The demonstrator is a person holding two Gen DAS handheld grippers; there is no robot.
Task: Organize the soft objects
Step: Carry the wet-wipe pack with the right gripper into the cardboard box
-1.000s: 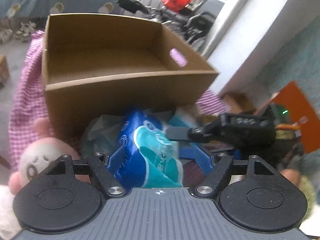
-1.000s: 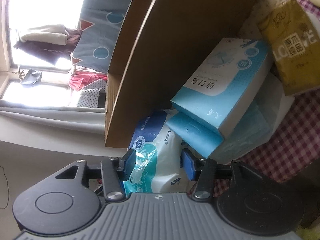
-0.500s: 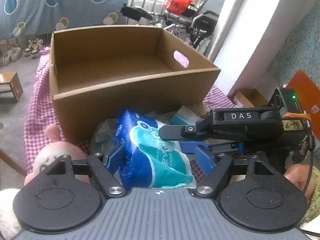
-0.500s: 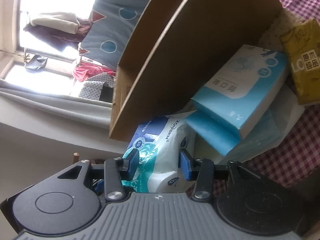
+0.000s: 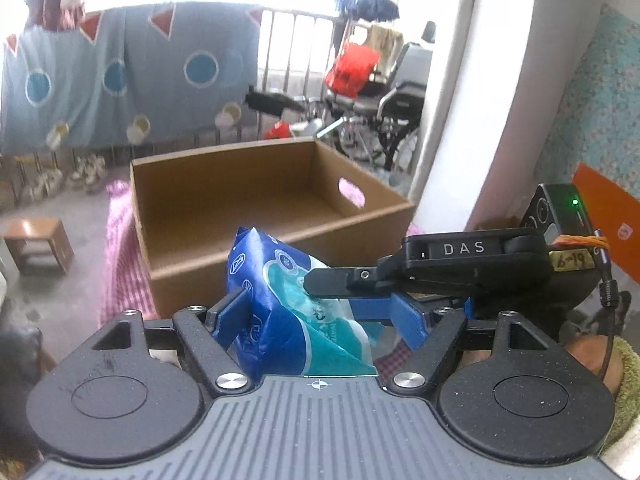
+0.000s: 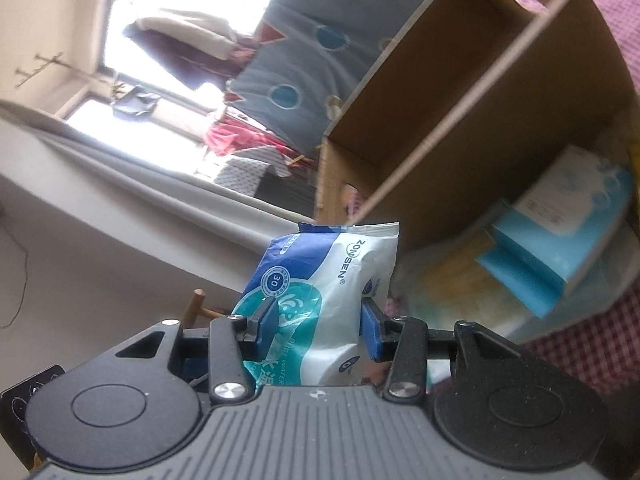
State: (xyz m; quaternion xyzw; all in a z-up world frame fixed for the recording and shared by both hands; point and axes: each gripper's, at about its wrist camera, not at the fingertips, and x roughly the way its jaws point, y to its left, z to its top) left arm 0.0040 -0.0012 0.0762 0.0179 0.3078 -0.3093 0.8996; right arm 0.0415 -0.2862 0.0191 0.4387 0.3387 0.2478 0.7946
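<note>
A pink checked cloth [image 6: 580,352] carries the open box [image 5: 256,200]. Compared with a second ago, the wipes pack [image 5: 280,304] is now lifted off the pile, in front of the box. Right gripper [image 6: 318,324] clamps it; left gripper [image 5: 316,320], half open, touches it on one side only. I think the drop into the box comes next.

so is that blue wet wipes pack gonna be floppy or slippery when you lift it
Probably soft: the wet wipes pack dents where the right gripper pinches it. Its glossy film looks slippery, so a light grip might slide. It seems light enough, since it hangs clear of the table, with the left gripper around it too.
</note>
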